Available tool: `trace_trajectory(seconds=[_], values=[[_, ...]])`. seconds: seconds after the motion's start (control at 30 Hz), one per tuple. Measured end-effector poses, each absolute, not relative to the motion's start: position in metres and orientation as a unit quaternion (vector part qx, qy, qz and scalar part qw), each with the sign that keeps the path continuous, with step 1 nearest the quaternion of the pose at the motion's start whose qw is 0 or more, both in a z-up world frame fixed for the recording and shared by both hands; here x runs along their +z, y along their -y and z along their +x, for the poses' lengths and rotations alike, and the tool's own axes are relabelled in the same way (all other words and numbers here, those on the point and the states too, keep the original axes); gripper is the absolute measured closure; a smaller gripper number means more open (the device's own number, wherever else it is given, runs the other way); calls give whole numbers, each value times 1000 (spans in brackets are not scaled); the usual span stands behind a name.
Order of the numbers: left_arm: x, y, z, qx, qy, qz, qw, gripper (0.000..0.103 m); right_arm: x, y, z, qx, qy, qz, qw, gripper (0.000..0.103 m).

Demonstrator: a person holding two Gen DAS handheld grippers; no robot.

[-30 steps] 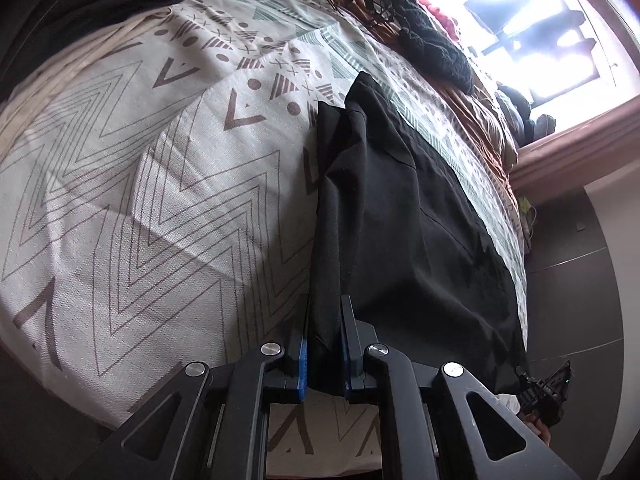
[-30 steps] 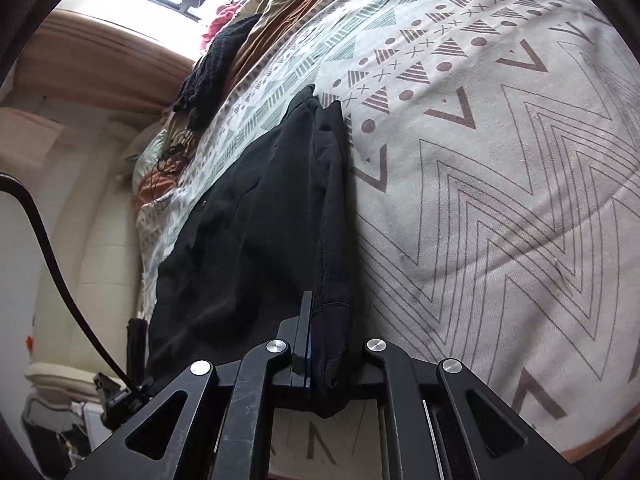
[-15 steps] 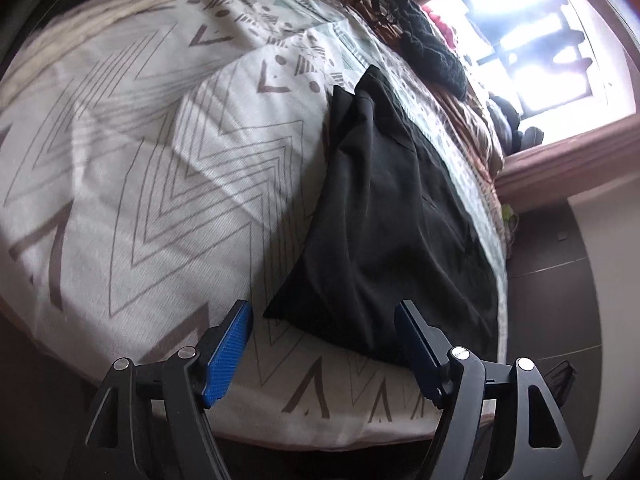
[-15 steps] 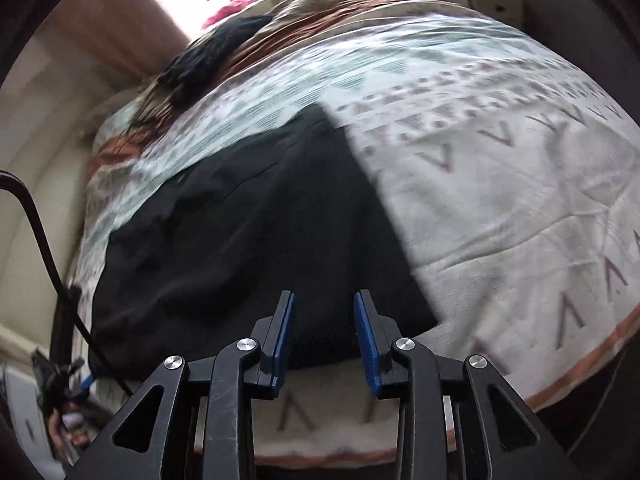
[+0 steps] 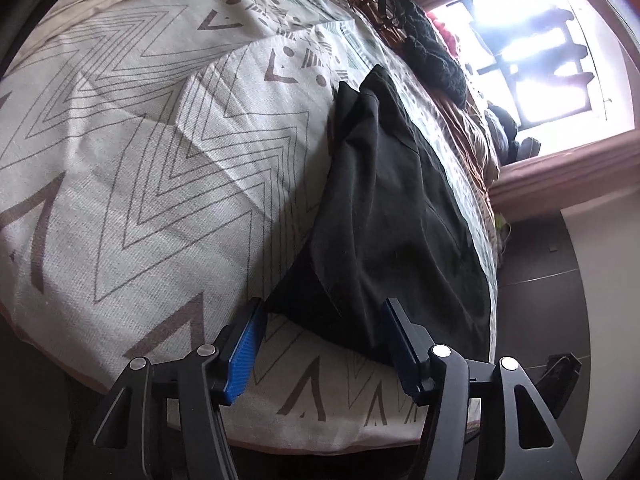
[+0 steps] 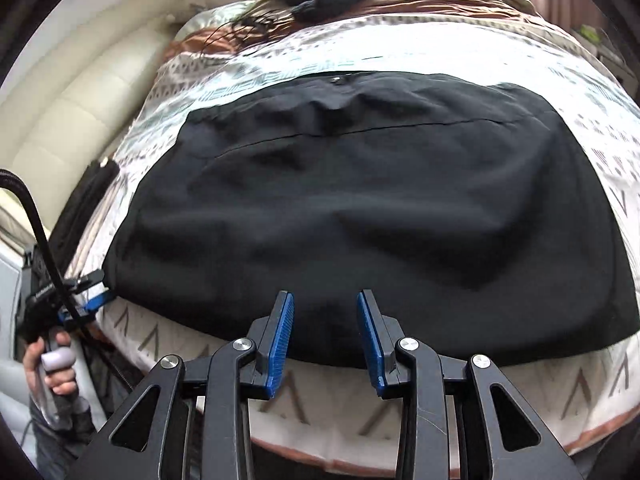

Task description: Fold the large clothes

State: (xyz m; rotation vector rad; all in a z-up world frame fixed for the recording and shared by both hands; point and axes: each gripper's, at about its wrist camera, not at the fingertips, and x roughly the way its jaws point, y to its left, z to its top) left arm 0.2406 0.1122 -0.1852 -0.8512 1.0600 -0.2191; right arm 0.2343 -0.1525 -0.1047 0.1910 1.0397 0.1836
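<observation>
A second ago both grippers were clamped on the near edge of the black garment (image 6: 360, 208); now both are letting it lie. The garment is resting folded on the patterned bedspread (image 5: 140, 160), close to the near edge of the bed, its hem running across just in front of the tools. The left gripper (image 5: 324, 344) is released but its jaws are closing in again, with the garment's near corner lying between the blue pads (image 5: 244, 356) and neither pad pressing on it. The right gripper (image 6: 325, 336) is also released, its jaws partly apart and empty, hanging over the middle of the hem after swinging away from the fold edge it was pinching; from its camera the left tool is showing at the garment's far-left corner, held in the person's hand (image 6: 52, 364). This is suggesting that one fold has been laid down and the hands are taking fresh positions for the next. The cloth is looking fairly flat, with a few soft ripples, so a new pinch at the hem should be catching all layers, though the lower layer could be slipping out
</observation>
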Motion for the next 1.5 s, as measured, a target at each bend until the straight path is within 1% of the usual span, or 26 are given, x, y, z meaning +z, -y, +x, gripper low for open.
trace_trajectory(seconds=[0.2, 0.23, 0.3, 0.4, 0.67, 0.97, 1.23, 1.33, 1.5], values=[[-188, -111, 250, -92, -489, -394, 773, 46, -112, 125, 232, 72, -503, 54, 859, 68], [-190, -111, 251, -88, -491, -397, 771, 48, -114, 123, 229, 67, -502, 47, 861, 63], [-192, -112, 254, -77, -495, -401, 767, 54, -122, 116, 228, 58, -501, 31, 863, 58], [-191, -109, 258, -69, -500, -396, 767, 55, -135, 112, 234, 49, -510, 23, 859, 56], [-192, -105, 258, -55, -500, -395, 769, 55, -153, 106, 281, 24, -538, 0, 842, 56], [-190, -100, 261, -31, -503, -401, 765, 55, -149, 108, 344, 20, -541, -1, 841, 55], [-190, -97, 260, 8, -505, -398, 766, 66, -144, 120, 395, 13, -541, 11, 841, 56], [-190, -95, 260, 16, -506, -396, 766, 68, -142, 126, 412, 11, -539, 18, 842, 56], [-191, -95, 260, 23, -509, -396, 764, 69, -141, 138, 437, 1, -533, 15, 846, 56]])
